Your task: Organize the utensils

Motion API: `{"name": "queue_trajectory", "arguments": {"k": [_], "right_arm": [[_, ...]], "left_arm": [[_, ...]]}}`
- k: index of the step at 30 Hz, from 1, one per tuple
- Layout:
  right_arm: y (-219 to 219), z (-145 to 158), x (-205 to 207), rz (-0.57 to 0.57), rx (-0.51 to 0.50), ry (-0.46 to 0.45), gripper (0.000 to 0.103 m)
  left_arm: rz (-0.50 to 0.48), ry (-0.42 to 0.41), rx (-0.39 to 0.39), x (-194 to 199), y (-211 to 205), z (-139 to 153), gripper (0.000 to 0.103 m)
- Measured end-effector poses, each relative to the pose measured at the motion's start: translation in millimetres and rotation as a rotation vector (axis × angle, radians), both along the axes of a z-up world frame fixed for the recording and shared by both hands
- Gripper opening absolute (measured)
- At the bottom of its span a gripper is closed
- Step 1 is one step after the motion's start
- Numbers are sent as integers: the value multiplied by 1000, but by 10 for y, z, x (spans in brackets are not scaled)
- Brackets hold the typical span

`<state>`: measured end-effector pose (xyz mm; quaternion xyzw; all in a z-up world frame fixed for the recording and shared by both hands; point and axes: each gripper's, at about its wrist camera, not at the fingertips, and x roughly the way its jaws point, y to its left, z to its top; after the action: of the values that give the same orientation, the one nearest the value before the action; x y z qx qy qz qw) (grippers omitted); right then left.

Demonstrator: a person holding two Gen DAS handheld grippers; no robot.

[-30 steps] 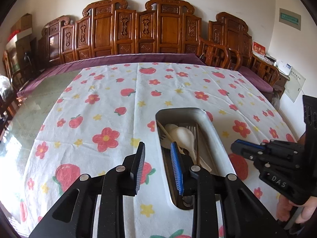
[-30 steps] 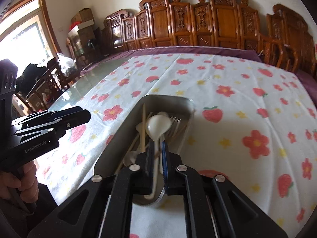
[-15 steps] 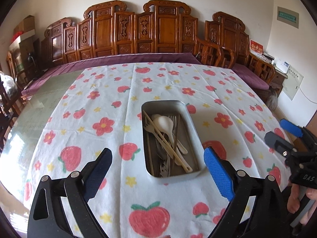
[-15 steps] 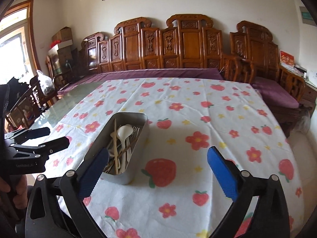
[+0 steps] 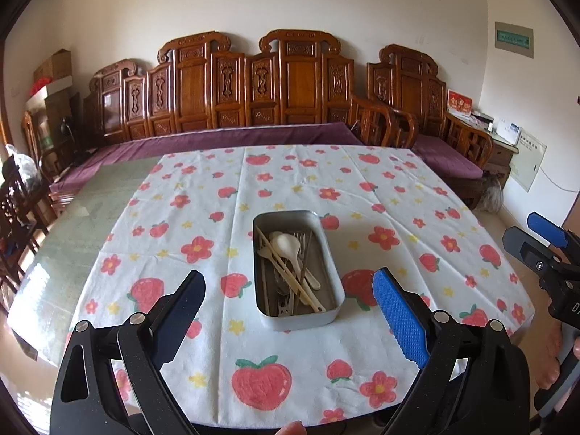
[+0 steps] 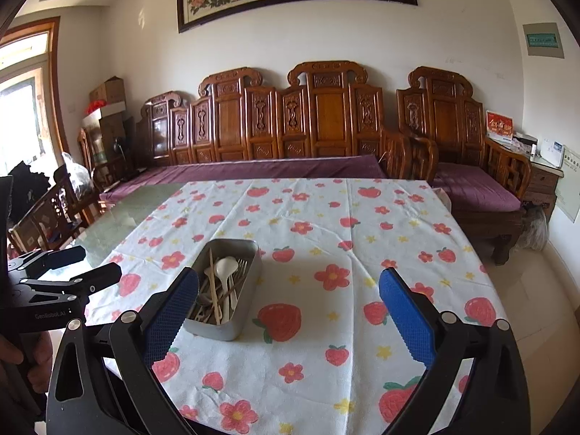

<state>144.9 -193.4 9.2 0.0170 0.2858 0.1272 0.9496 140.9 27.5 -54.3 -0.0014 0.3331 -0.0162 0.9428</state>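
A metal tray (image 5: pixel 301 320) sits on the strawberry tablecloth and holds a white spoon (image 5: pixel 286 244), chopsticks (image 5: pixel 290 275), forks and other utensils. My left gripper (image 5: pixel 288 279) hovers above and short of the tray, open wide, nothing between its blue pads. My right gripper (image 6: pixel 290 277) is also open and empty, with the tray (image 6: pixel 224 326) low on its left and the spoon (image 6: pixel 224 264) lying inside. Each gripper shows in the other's view: the right gripper (image 5: pixel 522 226) at the right edge, the left gripper (image 6: pixel 98 262) at the left edge.
The tablecloth (image 5: pixel 362 188) covers most of a glass-topped table (image 5: pixel 90 210). A carved wooden bench (image 6: pixel 326 127) with a purple cushion runs behind it. Wooden chairs (image 6: pixel 54 214) and boxes stand at the left. A person's hand (image 6: pixel 21 359) grips the left handle.
Both grippers opened wide and drew back and up from the tray. The right one let go of the white spoon, which now lies in the tray.
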Motion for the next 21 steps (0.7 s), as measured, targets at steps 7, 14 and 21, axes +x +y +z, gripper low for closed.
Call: {"name": "queue_trajectory", "arguments": {"k": [7, 14, 21], "right_arm": [[-89, 253, -172, -15, 18, -52, 100], [-151, 528, -362, -24, 16, -133, 100], [-191, 779, -543, -31, 18, -207, 100]], "left_arm": [[-11, -63, 10, -191, -102, 277, 90], [-18, -140, 5, -381, -177, 577, 90], [-19, -231, 9, -587, -256, 862, 95]]}}
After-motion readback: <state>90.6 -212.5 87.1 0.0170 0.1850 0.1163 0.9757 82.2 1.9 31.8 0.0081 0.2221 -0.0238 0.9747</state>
